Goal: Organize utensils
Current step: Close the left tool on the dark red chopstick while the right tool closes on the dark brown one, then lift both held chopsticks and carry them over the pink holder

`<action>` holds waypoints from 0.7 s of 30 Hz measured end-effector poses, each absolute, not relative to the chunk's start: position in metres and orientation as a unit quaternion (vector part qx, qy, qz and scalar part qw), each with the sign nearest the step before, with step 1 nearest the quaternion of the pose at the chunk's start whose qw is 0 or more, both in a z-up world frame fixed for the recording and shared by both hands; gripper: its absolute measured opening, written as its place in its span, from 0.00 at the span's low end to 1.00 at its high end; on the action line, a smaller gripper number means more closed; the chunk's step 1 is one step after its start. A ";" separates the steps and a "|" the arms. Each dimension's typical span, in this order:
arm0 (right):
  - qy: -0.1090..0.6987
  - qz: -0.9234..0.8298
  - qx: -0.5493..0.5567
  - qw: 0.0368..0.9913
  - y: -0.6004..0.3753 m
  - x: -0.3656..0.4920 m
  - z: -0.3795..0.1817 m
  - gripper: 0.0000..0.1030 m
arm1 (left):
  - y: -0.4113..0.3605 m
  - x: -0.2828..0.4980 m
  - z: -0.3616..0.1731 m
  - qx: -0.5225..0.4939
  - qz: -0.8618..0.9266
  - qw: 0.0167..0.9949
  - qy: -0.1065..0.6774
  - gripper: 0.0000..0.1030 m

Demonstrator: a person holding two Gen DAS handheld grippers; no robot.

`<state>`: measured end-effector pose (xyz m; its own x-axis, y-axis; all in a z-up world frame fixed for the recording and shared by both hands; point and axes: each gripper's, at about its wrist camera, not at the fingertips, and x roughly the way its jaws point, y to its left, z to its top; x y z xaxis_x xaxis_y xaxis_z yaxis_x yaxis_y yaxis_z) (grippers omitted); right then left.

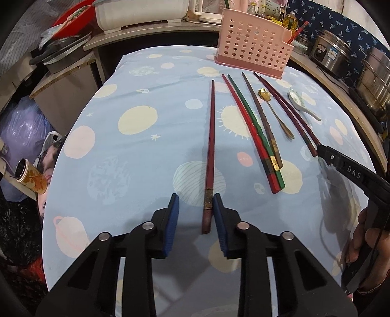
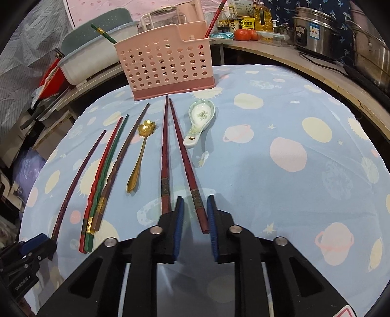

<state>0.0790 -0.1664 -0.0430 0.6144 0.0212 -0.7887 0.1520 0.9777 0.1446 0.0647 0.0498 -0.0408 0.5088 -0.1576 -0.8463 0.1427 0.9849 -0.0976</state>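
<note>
My left gripper [image 1: 196,207] stands open astride the near end of a lone dark red chopstick [image 1: 210,146]. Its right pad touches the stick and its left pad stands off. My right gripper [image 2: 195,209] is shut on the near end of the right one of two dark red chopsticks [image 2: 185,158]; from the left wrist its tip [image 1: 319,148] looks pinched on that end. Between them lie a red and green pair [image 1: 251,131], a brown chopstick [image 1: 258,114], a gold spoon [image 2: 141,151] and a ceramic spoon [image 2: 199,119]. The pink holder [image 2: 165,63] stands behind, with a red chopstick [image 2: 214,17] in it.
The utensils lie on a blue patterned cloth [image 2: 292,122] over the table. Steel pots [image 2: 316,29] line a counter on the right; a white basin [image 2: 92,58] and pans sit at the back left. A hand [image 1: 365,234] holds the right gripper's handle.
</note>
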 end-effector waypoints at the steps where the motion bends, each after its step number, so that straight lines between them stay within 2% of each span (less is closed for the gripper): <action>1: 0.438 -0.035 0.097 0.893 -0.166 0.079 -0.043 0.09 | 0.050 0.065 -0.041 -0.012 -0.089 0.868 0.489 0.18; 3: 0.438 -0.035 0.094 0.893 -0.165 0.077 -0.043 0.09 | 0.050 0.066 -0.041 -0.018 -0.095 0.865 0.492 0.09; 11: 0.432 -0.026 0.094 0.897 -0.160 0.058 -0.036 0.07 | 0.048 0.061 -0.038 -0.024 -0.107 0.862 0.495 0.07; 21: 0.399 -0.009 0.105 0.911 -0.157 0.023 -0.001 0.07 | 0.052 0.046 -0.019 -0.027 -0.115 0.868 0.482 0.07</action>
<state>0.0235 -0.1574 -0.0013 0.6812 0.0678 -0.7290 0.0994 0.9779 0.1839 0.0463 0.0516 -0.0187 0.5091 -0.2265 -0.8304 0.1735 0.9720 -0.1587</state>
